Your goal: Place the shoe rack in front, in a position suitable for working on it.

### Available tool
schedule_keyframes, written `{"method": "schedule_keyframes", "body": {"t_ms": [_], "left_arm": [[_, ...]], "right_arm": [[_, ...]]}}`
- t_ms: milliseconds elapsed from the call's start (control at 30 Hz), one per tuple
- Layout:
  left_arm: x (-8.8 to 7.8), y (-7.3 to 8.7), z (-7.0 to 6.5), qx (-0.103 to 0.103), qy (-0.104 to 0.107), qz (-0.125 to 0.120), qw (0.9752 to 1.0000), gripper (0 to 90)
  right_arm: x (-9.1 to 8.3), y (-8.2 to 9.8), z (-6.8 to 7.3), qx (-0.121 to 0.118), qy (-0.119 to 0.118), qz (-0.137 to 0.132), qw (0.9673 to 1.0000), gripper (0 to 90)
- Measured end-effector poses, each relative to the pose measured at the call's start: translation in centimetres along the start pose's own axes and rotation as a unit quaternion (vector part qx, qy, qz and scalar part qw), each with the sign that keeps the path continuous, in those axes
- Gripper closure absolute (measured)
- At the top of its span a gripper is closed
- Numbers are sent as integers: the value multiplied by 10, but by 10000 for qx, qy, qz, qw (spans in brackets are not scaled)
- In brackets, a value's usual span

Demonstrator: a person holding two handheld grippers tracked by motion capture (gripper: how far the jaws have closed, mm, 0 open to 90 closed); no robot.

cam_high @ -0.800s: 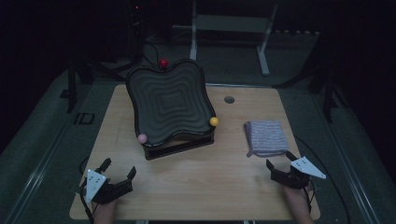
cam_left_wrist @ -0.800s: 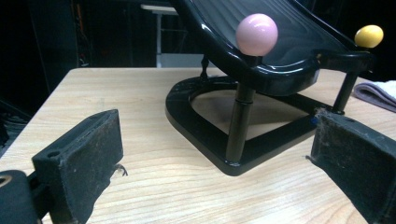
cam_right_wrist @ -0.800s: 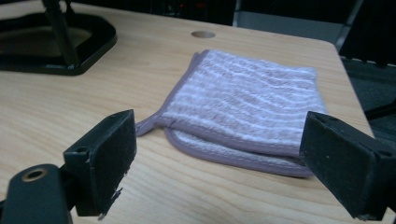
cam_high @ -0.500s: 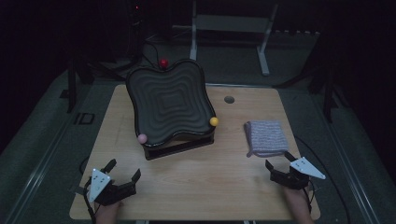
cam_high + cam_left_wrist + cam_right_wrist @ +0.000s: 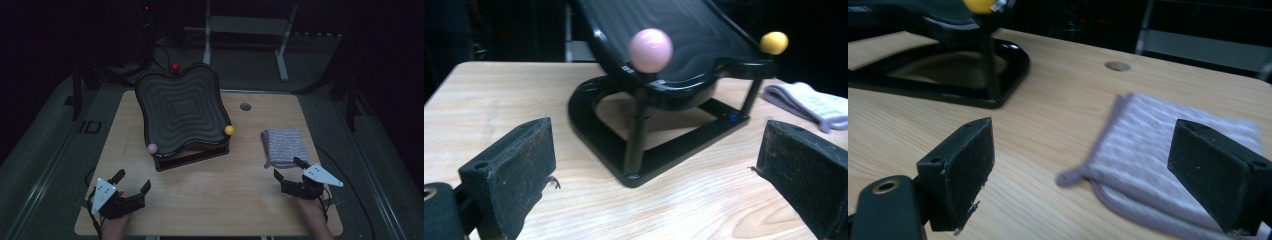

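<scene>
On the wooden surface [image 5: 210,200] stands a black wavy tray [image 5: 182,112], tilted on a black stand [image 5: 659,155] and sloping down toward the person. A pink ball [image 5: 152,148] sits at its near left corner, a yellow ball [image 5: 229,130] at its near right corner and a red ball [image 5: 175,67] at the far edge. To the right of the tray, apart from it, lies a folded lilac cloth [image 5: 285,146], flat on the surface.

The right gripper [image 5: 290,169] hovers just at the near edge of the cloth, its jaws spread wide with nothing between the pads; in the right gripper view the cloth [image 5: 1168,165] lies ahead and partly between the two black jaws (whether the right-hand pad touches the fabric cannot be told). A round hole [image 5: 1117,65] in the surface shows beyond it.

The left gripper [image 5: 132,181] is near the front left corner of the surface, well apart from the tray, jaws likewise open and empty. Its own view looks toward the stand and the pink ball [image 5: 650,50], with the yellow ball [image 5: 773,42] farther right.
</scene>
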State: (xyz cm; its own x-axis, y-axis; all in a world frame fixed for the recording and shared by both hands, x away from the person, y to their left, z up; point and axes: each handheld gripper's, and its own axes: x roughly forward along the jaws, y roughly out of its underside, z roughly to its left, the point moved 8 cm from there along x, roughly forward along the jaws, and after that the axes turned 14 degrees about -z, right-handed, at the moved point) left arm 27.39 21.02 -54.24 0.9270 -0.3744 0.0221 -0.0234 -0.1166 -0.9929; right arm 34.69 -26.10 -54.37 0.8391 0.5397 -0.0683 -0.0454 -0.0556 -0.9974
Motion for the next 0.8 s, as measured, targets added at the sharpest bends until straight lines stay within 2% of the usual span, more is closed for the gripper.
{"method": "schedule_keyframes", "body": {"t_ms": [167,267,500,567,700,767,800], "left_arm": [[11,-6,-9,187,212,71,9996,24],[17,-10,-13,187,282,77,9994,25],[35,-19,-15,282,392,178,9987,24],[40,-25,-16,313,441,176,9984,24],[48,-33,-15,311,518,181,9980,58],[56,-42,-14,426,508,125,9977,71],[58,-44,-14,462,514,118,9975,100]], "right_arm": [[14,-22,5,102,-136,-254,9995,117],[25,-33,10,46,-239,-328,9992,130],[52,-49,31,-109,-671,-267,9973,158],[61,-53,38,-92,-802,-257,9964,158],[77,-61,46,-96,-735,-307,9968,125],[85,-64,50,-95,-713,-384,9967,128],[88,-65,53,-95,-714,-414,9965,157]]}}
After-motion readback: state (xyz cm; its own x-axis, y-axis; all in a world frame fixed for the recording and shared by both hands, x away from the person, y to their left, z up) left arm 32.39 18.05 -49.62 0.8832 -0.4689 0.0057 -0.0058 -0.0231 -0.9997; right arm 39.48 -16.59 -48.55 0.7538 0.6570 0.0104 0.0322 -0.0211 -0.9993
